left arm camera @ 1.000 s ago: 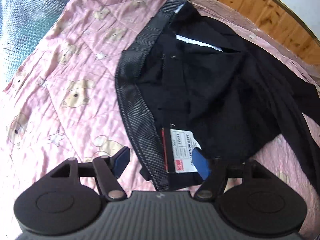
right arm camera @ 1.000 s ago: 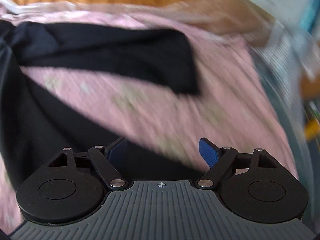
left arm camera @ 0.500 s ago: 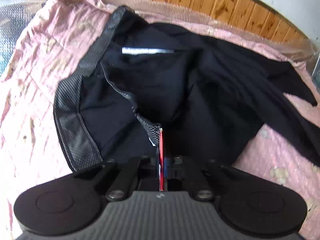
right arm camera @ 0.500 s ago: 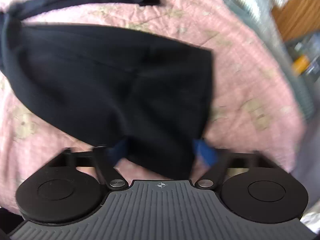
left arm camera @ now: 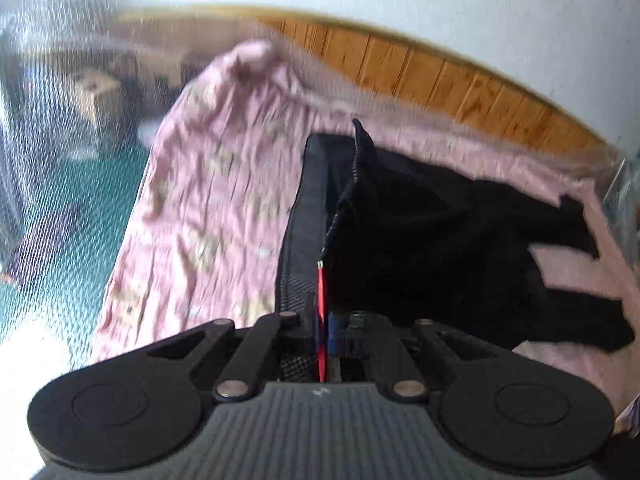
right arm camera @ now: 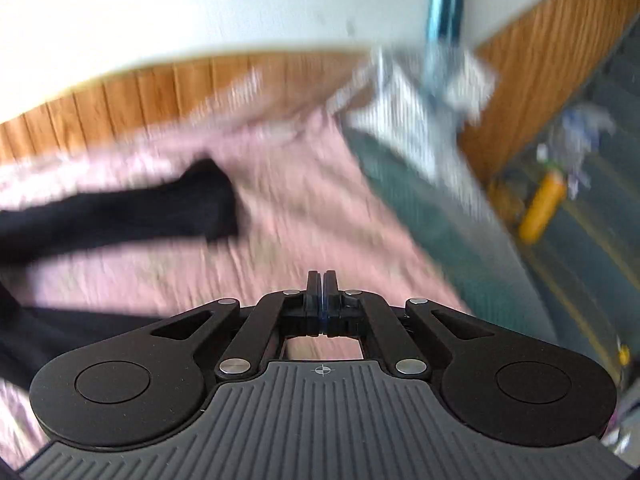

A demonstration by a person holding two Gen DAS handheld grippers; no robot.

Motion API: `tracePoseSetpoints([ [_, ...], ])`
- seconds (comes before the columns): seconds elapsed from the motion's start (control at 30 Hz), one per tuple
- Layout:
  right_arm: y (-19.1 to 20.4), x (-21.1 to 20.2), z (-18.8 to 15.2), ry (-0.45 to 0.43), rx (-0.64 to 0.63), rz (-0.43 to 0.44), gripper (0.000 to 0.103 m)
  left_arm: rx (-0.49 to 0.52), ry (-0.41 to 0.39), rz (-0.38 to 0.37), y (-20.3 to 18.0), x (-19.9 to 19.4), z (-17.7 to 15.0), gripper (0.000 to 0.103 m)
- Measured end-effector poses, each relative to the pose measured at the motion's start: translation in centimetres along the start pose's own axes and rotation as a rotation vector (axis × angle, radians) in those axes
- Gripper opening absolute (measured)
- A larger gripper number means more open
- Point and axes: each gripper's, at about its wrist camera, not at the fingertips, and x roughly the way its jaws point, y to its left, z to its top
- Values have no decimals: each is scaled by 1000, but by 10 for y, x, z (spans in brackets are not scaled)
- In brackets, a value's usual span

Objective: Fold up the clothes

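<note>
A black garment [left arm camera: 420,240] with a mesh-lined hem lies spread on the pink bear-print bed cover [left arm camera: 208,220]. My left gripper [left arm camera: 324,328] is shut on the hem where the red-edged tag [left arm camera: 321,292] hangs, and the cloth rises from the bed to the pads. In the right wrist view my right gripper [right arm camera: 322,300] has its jaws pressed together. A taut black band of the garment [right arm camera: 80,320] runs from the left under its linkage; the pinch itself is hidden. One black sleeve [right arm camera: 200,200] lies flat on the bed cover [right arm camera: 320,220] further back.
Wooden wall panelling [left arm camera: 440,76] runs behind the bed below a white wall. A translucent net [left arm camera: 60,120] hangs at the left over a green floor. Right of the bed, an orange bottle [right arm camera: 544,204] and clutter lie on the floor.
Both grippers went from open to shut, the left on the tagged hem, the right where black cloth lay between its fingers. Both rose, and the views tilted up toward the wall.
</note>
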Motion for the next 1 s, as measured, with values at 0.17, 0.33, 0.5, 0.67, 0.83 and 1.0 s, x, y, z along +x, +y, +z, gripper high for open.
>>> tracePoseSetpoints([
  [0.17,10,49,-72,181,118,130,71,-78,91,0,14,52,-57,4],
  [0.33,44,84,-92,133,36,96,90,-128,84,-19,3,74,-67,5],
  [0.5,51,134,-77,182,-5,83,69,-98,57,-2,-16,80,-41,5],
  [0.67,59,114,-33,92,-1,163,5,-136,-81,43,-17,49,-3,4],
  [0.83,43,45,15,-90,26,188,5,-149,-91,45,3,15,-5,5],
  [1.0,19,62,-23,102,-38,102,6,-115,114,7,15,50,-59,8],
])
